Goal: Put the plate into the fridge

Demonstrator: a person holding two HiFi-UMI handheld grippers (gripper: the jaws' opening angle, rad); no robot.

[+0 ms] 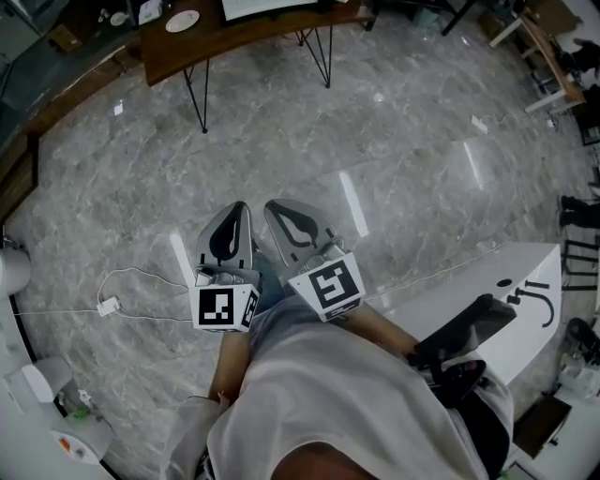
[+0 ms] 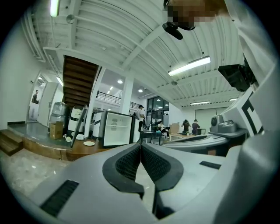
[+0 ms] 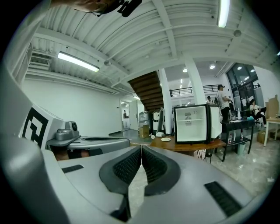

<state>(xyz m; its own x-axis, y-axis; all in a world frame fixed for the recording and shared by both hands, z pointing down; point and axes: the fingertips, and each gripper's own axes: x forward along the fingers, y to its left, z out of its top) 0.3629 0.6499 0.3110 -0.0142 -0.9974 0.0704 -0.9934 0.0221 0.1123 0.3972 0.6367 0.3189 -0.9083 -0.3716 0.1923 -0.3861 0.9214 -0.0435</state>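
Observation:
A small white plate [image 1: 182, 21] lies on a wooden table [image 1: 244, 37] at the far side of the room; the plate [image 3: 165, 139] lies left of a small black fridge [image 3: 195, 124] whose door stands open on a white inside. In the left gripper view the fridge [image 2: 116, 128] and plate [image 2: 89, 143] are far off. Both grippers are held close to the person's chest, side by side, well away from the table. My left gripper [image 1: 233, 214] and my right gripper [image 1: 283, 211] are shut with nothing between the pads.
Grey marble floor spans the gap to the table. A white cable with a plug [image 1: 108, 306] lies on the floor at left. White machines stand at left [image 1: 19, 375] and right [image 1: 516, 309]. People sit and stand at desks [image 2: 188, 129] in the background.

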